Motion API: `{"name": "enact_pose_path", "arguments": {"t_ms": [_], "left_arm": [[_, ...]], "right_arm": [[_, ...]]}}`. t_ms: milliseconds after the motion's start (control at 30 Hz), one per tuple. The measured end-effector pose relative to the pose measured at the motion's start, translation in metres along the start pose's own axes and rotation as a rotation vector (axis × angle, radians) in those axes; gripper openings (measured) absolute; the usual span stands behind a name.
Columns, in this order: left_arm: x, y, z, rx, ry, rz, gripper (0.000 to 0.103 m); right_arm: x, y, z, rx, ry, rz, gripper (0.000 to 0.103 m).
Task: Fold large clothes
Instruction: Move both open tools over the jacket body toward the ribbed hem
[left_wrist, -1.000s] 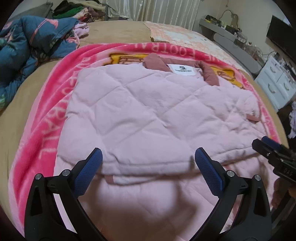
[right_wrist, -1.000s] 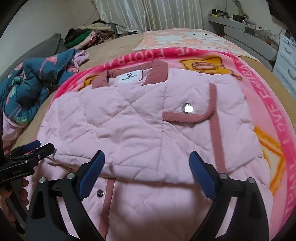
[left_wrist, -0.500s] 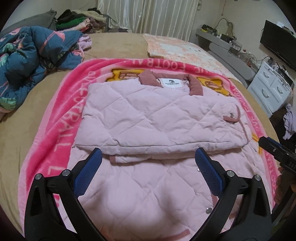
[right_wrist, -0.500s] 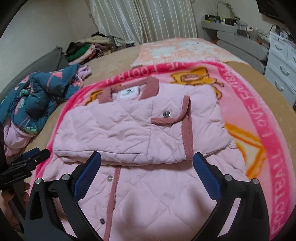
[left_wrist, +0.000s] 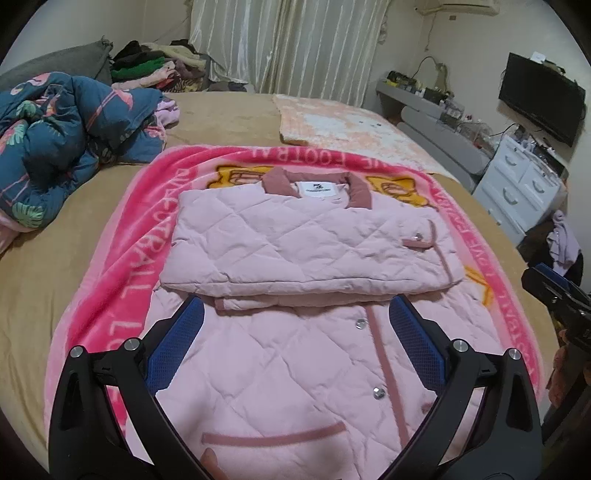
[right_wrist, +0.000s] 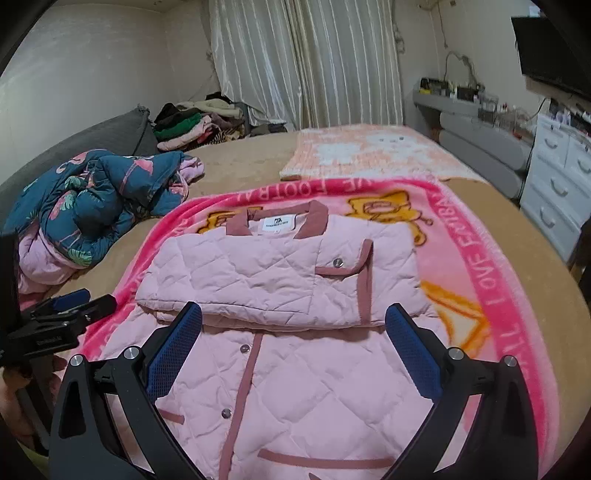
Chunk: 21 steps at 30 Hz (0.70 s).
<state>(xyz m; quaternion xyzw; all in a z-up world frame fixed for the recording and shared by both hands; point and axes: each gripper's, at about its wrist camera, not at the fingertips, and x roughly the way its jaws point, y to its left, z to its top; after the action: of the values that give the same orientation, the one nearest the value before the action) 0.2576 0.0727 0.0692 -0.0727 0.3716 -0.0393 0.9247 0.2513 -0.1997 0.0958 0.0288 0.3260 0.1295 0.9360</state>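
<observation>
Left claw (left_wrist: 295, 332) wide open, right claw (right_wrist: 293, 339) likewise

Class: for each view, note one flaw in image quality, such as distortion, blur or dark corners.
Left wrist view: fisheye bends the bed edge, corners go black. Right wrist view: same vignette, curtains bow outward, pink jacket stays fairly sharp.

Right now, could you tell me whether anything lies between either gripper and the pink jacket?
Nothing visible does. The left gripper and right gripper are both open above the pink quilted jacket, whose lower half lies bare.
</observation>
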Motion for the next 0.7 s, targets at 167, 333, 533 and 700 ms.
{"name": "enact_pose_path", "arguments": {"t_ms": [167,333,533,700], "left_arm": [[-0.015,-0.006,-0.012,0.011,-0.017,-0.011,0.094],[-0.023,-0.008,-0.028,0.016,-0.020,-0.023,0.094],[-0.031,-0.010,-0.047,0.039,-0.025,0.002,0.094],[-0.036,-0.008,-0.059,0.047,-0.026,0.006,0.094]], "right_arm": [[-0.016,-0.003,-0.010,-0.006,-0.019,0.005,0.099],[-0.029,-0.006,-0.023,-0.002,-0.022,0.012,0.099],[-0.038,-0.008,-0.039,0.004,-0.018,0.019,0.099],[-0.040,-0.009,-0.054,-0.003,-0.001,0.014,0.099]]}}
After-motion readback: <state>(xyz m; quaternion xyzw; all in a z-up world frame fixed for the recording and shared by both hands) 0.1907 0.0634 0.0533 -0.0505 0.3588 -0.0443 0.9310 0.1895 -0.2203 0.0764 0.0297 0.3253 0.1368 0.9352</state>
